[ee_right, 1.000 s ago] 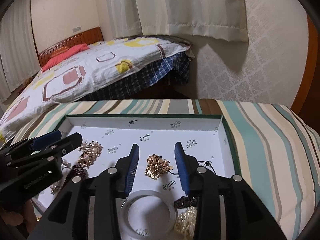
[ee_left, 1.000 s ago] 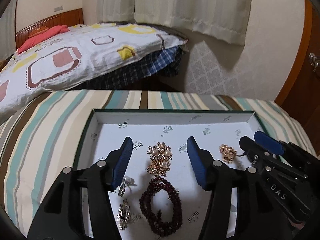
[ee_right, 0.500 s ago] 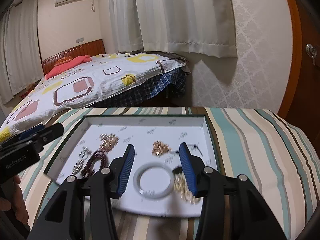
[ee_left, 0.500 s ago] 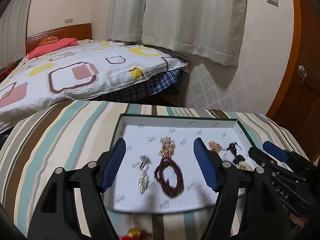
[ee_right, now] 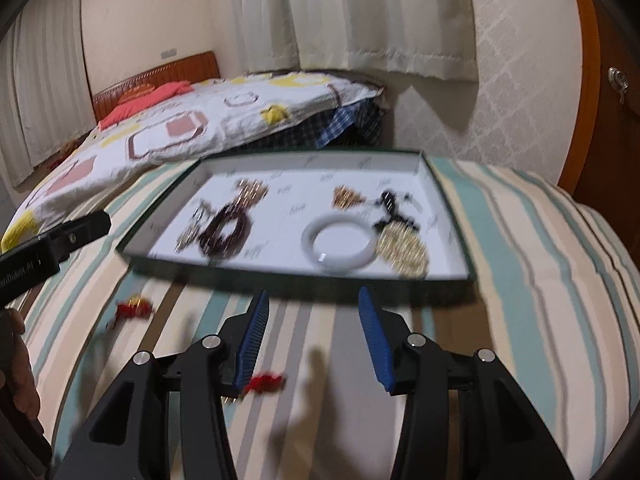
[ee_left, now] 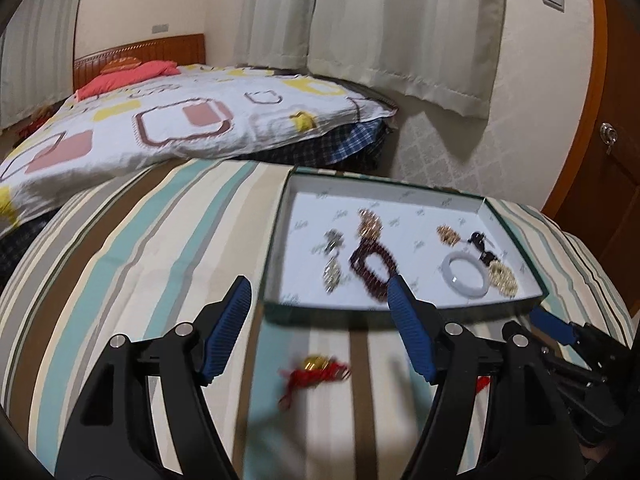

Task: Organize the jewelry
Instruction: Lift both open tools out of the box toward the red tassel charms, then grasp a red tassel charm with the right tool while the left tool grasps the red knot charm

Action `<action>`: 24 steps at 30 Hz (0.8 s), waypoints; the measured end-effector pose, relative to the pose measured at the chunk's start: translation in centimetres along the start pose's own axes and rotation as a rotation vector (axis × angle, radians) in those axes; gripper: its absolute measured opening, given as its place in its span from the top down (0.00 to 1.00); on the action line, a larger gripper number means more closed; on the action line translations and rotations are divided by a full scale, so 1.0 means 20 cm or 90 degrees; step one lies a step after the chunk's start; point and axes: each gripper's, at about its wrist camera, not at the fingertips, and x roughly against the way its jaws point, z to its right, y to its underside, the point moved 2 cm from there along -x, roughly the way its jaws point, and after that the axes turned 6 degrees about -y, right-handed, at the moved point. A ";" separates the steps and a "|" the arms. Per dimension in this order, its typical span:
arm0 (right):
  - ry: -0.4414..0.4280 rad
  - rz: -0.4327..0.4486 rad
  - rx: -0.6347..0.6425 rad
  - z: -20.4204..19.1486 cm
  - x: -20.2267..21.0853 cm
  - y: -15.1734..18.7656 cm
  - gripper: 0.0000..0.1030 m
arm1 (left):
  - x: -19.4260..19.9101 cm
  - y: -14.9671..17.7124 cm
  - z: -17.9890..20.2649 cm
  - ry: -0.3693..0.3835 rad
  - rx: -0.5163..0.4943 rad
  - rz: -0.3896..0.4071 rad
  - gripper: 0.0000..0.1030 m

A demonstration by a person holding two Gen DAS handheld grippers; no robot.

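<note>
Surface: a striped cloth (ee_left: 132, 264) covers the surface that carries everything; whether a bed or a counter lies under it cannot be told.
Tray: a shallow white-lined tray (ee_left: 516, 308) with dark green outer walls sits toward the far right part of the striped cloth, its near wall facing both cameras.
Left side of tray: a dark red bead bracelet (ee_left: 372, 266) lies coiled, with a gold cluster brooch (ee_left: 370, 224) just beyond it toward the far wall and small silver pieces (ee_left: 332, 256) beside it near the left wall.
Right side of tray: a white bangle (ee_right: 340, 242) lies flat near the near wall, a round gold piece (ee_right: 404, 250) touching its right side, a black beaded piece (ee_right: 390, 204) behind that, and a small gold ornament (ee_right: 346, 196) farther in.
Outside the tray: a red tassel with a gold bead (ee_left: 316, 370) lies on the cloth in front of the tray's near wall; a second red tassel (ee_right: 264, 382) lies closer to the near edge, partly behind the right tool's left finger.
Left gripper (ee_left: 320, 332): jaws apart with nothing between them, over bare cloth before the tray's near left corner.
Right gripper (ee_right: 314, 334): jaws apart and empty, over the cloth short of the tray's near wall.
Sharpness: the tray contents are motion-blurred, so fine detail of the jewelry cannot be told.
</note>
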 end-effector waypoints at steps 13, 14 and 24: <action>-0.022 -0.062 0.021 -0.12 -0.05 0.13 0.55 | 0.05 0.15 -0.18 -0.033 0.023 -0.034 0.33; -0.023 -0.073 0.020 -0.12 -0.06 0.14 0.55 | 0.04 0.16 -0.18 -0.033 0.023 -0.037 0.33; -0.046 -0.103 0.001 -0.09 -0.07 0.18 0.72 | 0.01 0.19 -0.13 -0.022 0.012 -0.056 0.33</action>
